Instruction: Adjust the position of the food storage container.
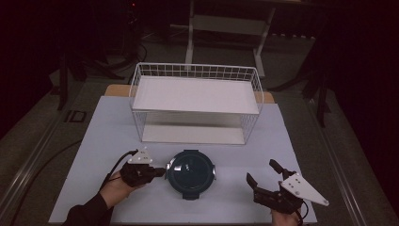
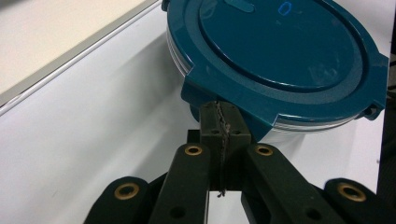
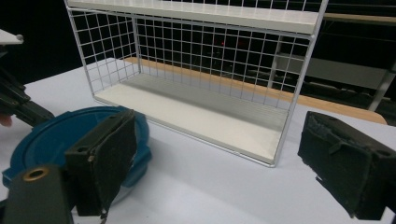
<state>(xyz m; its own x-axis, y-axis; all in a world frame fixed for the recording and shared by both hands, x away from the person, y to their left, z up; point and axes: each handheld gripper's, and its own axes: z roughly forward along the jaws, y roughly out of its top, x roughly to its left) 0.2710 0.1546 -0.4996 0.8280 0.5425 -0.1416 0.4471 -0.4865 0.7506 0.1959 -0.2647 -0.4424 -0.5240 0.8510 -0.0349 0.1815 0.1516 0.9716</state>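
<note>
- Now the left gripper is lying with its jaws pressed together, tips touching a latch tab at nine o'clock on the blue round container.
- Right gripper is resting wide apart at three o'clock, holding nothing.
- Container is sitting on the white table, wire shelf rack at twelve o'clock.
</note>
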